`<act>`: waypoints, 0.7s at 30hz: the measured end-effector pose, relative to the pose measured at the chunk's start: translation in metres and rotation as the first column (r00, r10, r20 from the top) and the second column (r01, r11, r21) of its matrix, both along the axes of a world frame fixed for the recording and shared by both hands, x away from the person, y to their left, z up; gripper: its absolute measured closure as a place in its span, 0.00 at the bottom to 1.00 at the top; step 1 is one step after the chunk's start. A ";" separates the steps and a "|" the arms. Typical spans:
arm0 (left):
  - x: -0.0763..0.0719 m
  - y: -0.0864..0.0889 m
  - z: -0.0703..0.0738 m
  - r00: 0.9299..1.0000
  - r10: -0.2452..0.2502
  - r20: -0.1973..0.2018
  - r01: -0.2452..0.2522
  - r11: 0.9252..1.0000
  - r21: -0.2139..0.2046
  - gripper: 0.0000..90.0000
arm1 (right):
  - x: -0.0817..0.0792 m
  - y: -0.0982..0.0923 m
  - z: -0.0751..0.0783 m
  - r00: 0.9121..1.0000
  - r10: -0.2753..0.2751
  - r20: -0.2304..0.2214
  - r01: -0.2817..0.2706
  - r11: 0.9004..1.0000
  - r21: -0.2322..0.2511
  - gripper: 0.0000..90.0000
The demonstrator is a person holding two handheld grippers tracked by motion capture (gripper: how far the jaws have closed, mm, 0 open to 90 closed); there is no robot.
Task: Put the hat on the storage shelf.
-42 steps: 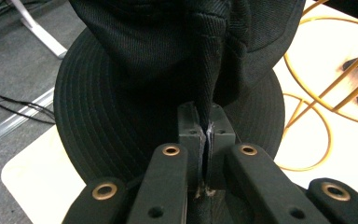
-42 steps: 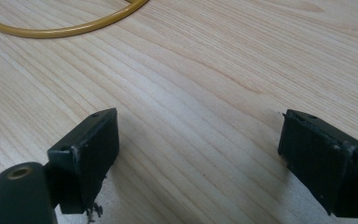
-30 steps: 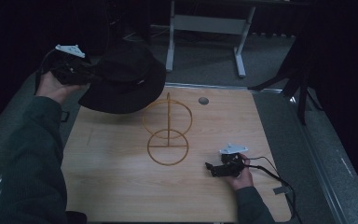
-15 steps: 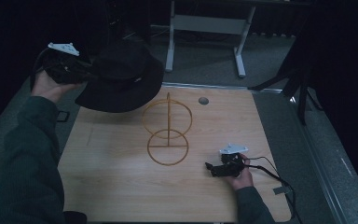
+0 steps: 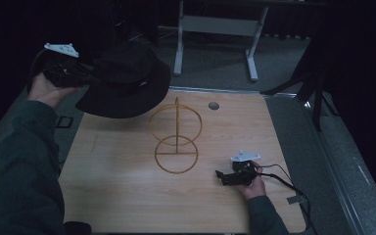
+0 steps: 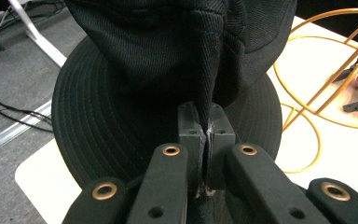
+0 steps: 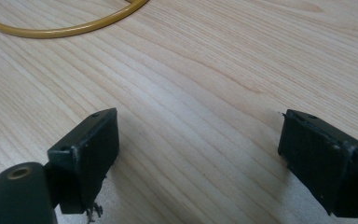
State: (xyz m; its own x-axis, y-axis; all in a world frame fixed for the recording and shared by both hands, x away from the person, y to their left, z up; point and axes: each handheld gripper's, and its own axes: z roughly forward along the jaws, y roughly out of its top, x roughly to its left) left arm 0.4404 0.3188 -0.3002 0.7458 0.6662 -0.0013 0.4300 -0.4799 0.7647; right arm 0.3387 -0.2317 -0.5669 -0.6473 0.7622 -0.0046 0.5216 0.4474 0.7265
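Left gripper (image 5: 85, 77), fingers clamped on hat (image 5: 127, 78) crown fabric, has drifted slightly left; hat hangs above counter (image 5: 127, 196), short of stand (image 5: 176, 134). Right gripper (image 5: 223, 177) rests, fingers apart. Placement pending.

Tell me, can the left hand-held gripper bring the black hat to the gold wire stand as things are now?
Probably yes. The left hand-held gripper pinches the black hat above the table's left corner, and nothing stands between it and the gold wire stand.
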 end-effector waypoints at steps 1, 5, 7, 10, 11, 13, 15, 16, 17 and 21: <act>-0.001 0.001 0.001 1.000 -0.004 0.001 0.004 1.000 -0.006 0.98 | 0.000 0.000 0.000 1.000 0.000 0.000 0.000 1.000 0.000 0.14; -0.003 0.002 0.003 1.000 -0.011 0.007 0.011 1.000 -0.011 0.98 | 0.000 0.000 0.000 1.000 0.000 0.000 0.000 1.000 0.000 0.14; -0.004 0.001 0.005 1.000 -0.016 0.012 0.016 1.000 -0.010 0.98 | 0.000 0.000 0.000 1.000 0.000 0.000 0.000 1.000 0.000 0.14; -0.006 0.001 0.008 1.000 -0.025 0.016 0.025 1.000 -0.011 0.98 | 0.000 0.000 0.000 1.000 -0.001 -0.001 0.001 1.000 0.001 0.14; -0.007 0.001 0.008 1.000 -0.026 0.016 0.026 1.000 -0.012 0.98 | 0.000 0.000 0.000 1.000 -0.001 -0.001 0.001 1.000 0.001 0.14; -0.008 0.001 0.011 0.999 -0.035 0.022 0.035 0.999 -0.016 0.98 | 0.000 0.000 0.000 1.000 -0.001 -0.001 0.001 1.000 0.001 0.14; -0.009 0.001 0.013 0.999 -0.042 0.024 0.042 0.999 -0.022 0.98 | 0.000 0.000 0.000 1.000 -0.001 -0.001 0.001 1.000 0.001 0.14; -0.010 0.001 0.013 0.999 -0.047 0.025 0.047 0.999 -0.022 0.98 | 0.000 0.000 0.000 1.000 -0.001 -0.001 0.001 1.000 0.001 0.14; -0.010 0.001 0.014 0.998 -0.050 0.027 0.050 0.998 -0.025 0.98 | 0.000 0.000 0.000 1.000 -0.001 -0.001 0.001 1.000 0.001 0.14; -0.012 0.000 0.017 0.998 -0.058 0.038 0.059 0.998 -0.029 0.98 | 0.000 0.000 0.000 1.000 -0.001 -0.001 0.001 1.000 0.001 0.14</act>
